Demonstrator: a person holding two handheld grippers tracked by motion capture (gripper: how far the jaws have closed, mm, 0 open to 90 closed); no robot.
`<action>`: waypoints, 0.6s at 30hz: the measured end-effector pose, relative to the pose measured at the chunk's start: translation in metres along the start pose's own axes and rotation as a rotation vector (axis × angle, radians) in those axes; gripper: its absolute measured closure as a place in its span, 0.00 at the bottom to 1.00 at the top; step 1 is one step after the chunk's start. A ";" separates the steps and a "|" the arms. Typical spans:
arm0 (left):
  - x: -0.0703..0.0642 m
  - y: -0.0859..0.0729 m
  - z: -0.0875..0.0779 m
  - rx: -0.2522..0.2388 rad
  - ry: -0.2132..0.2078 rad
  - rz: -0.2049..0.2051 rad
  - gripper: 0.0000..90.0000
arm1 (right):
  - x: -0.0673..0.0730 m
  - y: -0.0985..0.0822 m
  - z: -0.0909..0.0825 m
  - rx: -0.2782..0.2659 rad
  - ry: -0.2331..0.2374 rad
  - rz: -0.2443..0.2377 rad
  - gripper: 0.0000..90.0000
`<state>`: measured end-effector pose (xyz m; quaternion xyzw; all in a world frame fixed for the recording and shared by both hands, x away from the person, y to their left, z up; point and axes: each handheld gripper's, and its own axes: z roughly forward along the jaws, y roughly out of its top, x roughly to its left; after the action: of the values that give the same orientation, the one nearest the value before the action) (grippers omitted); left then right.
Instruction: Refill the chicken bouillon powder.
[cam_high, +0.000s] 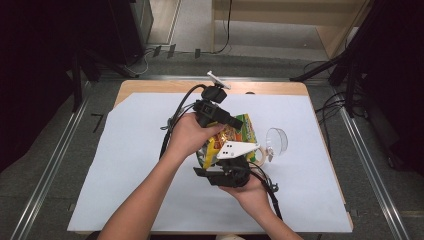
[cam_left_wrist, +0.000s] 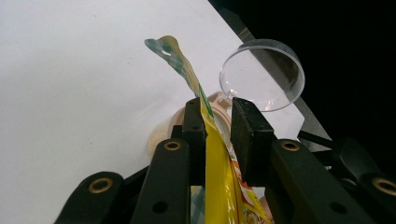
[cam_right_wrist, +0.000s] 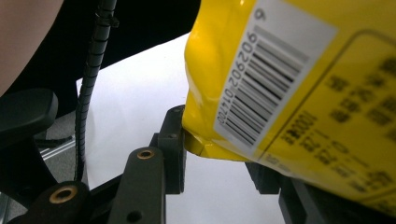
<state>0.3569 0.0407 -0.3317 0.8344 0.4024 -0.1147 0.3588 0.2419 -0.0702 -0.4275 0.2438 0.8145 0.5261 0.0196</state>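
A yellow snack bag (cam_high: 241, 128) hangs above the white sheet, held between both grippers. My left gripper (cam_high: 234, 121) comes in from the left and is shut on the bag's upper part. In the left gripper view the bag (cam_left_wrist: 219, 186) runs between the jaws of the left gripper (cam_left_wrist: 218, 109), and its flat sealed end sticks out past them. My right gripper (cam_high: 225, 159) holds the bag from below. In the right gripper view the barcode side of the bag (cam_right_wrist: 280, 70) sits between the jaws of the right gripper (cam_right_wrist: 217, 144). Its far jaw is mostly hidden behind the bag.
A clear plastic cup (cam_high: 277, 140) lies on its side on the white sheet (cam_high: 135, 165), right of the bag. The cup (cam_left_wrist: 264, 74) appears beyond the left jaws too. A beige ring-shaped thing (cam_high: 260, 154) sits under the bag. Beyond the wooden table edge (cam_high: 150, 86) there are cables and stand legs.
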 end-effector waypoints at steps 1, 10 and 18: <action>0.000 0.000 0.000 0.000 0.000 0.001 0.85 | 0.000 0.000 -0.001 -0.004 0.004 -0.004 0.71; -0.001 0.001 0.001 0.007 0.005 0.004 0.84 | 0.000 0.001 -0.001 0.001 0.005 0.012 0.72; 0.001 0.002 0.001 0.016 0.003 -0.007 0.84 | 0.000 0.001 -0.001 -0.004 0.015 0.012 0.72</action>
<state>0.3586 0.0397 -0.3317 0.8360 0.4047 -0.1179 0.3513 0.2419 -0.0709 -0.4260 0.2446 0.8120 0.5298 0.0108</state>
